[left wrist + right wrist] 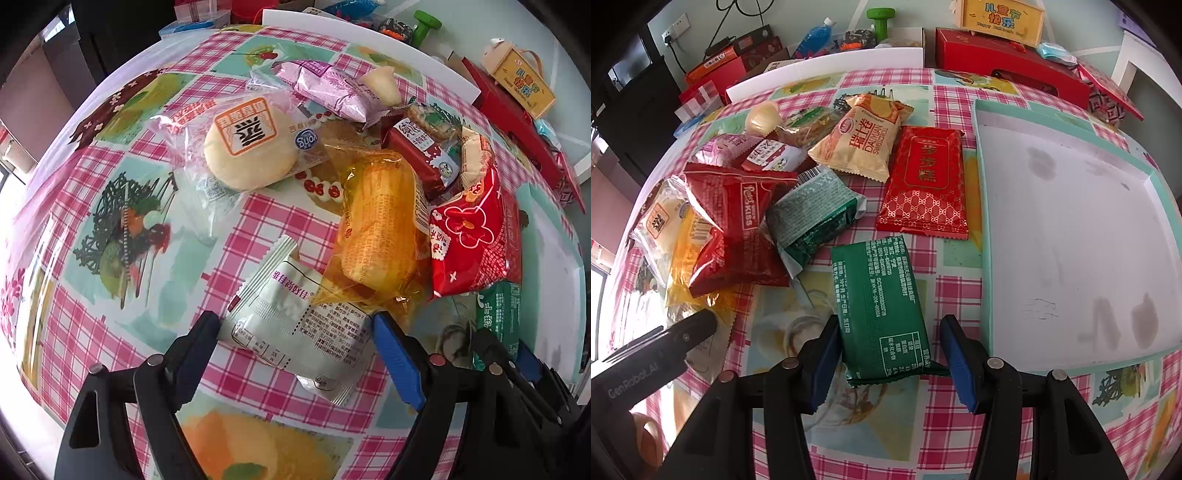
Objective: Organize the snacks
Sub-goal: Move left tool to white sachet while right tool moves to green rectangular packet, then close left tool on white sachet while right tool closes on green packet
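A table under a pink-checked cloth (945,280) with dessert pictures fills both views. On its right side in the right wrist view lies a shallow white tray (1071,236) with a mint-green rim, bare inside apart from a few grey smudges. Behind the table stands a long red box (1004,62) with a yellow box (1003,16) on top, near a green dumbbell (881,18). The snacks lie in a loose heap left of the tray. A red patterned pack (925,184) lies flat, nearest the tray; a cream pack (860,138) overlaps its upper left corner. A red pack (738,229) marked KISS lies over an orange-wrapped cake (376,229), with a crumpled green-and-silver pack (812,218) at its right. In the left wrist view a round bun (251,147) in clear wrap lies apart to the left of the heap, and a pink pack (328,90) lies behind it. The right gripper (890,358) points steeply down, its blue-padded jaws straddling the near end of a green pack (879,306); the left pad seems to touch its edge, the right one stands just clear, so it is not yet grasping. The left gripper (295,332) likewise straddles a white pack (295,317), which rests on the cloth with one corner tucked under the orange cake's wrapper; its jaws stand released, the pads just beside the pack's edges.
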`<state>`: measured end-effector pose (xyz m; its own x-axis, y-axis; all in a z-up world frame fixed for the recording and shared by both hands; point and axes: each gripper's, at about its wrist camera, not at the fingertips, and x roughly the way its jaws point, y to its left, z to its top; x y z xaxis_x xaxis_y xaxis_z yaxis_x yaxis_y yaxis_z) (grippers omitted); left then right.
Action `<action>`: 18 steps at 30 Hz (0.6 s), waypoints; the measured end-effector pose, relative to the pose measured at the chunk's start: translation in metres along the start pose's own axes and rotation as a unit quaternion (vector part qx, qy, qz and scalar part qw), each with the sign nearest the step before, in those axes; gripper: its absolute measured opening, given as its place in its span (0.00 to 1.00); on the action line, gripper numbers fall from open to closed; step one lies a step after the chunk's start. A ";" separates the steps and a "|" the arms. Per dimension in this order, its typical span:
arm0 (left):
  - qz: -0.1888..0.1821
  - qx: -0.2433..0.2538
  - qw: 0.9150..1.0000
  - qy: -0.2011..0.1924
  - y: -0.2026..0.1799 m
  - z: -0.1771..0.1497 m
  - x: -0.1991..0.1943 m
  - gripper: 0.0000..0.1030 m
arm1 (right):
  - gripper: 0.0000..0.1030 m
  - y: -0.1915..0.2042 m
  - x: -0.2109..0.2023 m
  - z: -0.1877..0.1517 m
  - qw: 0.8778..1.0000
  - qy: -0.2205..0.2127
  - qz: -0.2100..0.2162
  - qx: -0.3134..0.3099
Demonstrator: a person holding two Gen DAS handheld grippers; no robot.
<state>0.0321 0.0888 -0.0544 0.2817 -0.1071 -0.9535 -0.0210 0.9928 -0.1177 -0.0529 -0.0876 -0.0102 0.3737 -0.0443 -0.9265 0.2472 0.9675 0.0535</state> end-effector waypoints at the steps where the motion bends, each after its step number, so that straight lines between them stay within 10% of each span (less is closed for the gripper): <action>1: -0.002 -0.004 1.000 -0.001 0.000 0.002 0.000 0.83 | 0.56 0.000 0.000 0.000 1.000 0.000 0.000 0.000; 10: -0.015 -0.066 0.998 -0.006 0.022 0.021 0.000 0.84 | 0.56 0.001 -0.001 -0.001 1.000 0.000 -0.002 -0.002; 18: 0.011 -0.027 1.000 -0.007 -0.007 0.025 0.003 0.82 | 0.56 0.003 0.000 0.000 1.000 0.001 -0.004 -0.005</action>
<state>0.0576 0.0827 -0.0497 0.2940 -0.0851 -0.9520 -0.0782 0.9905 -0.1127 -0.0520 -0.0848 -0.0099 0.3701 -0.0520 -0.9275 0.2406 0.9697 0.0417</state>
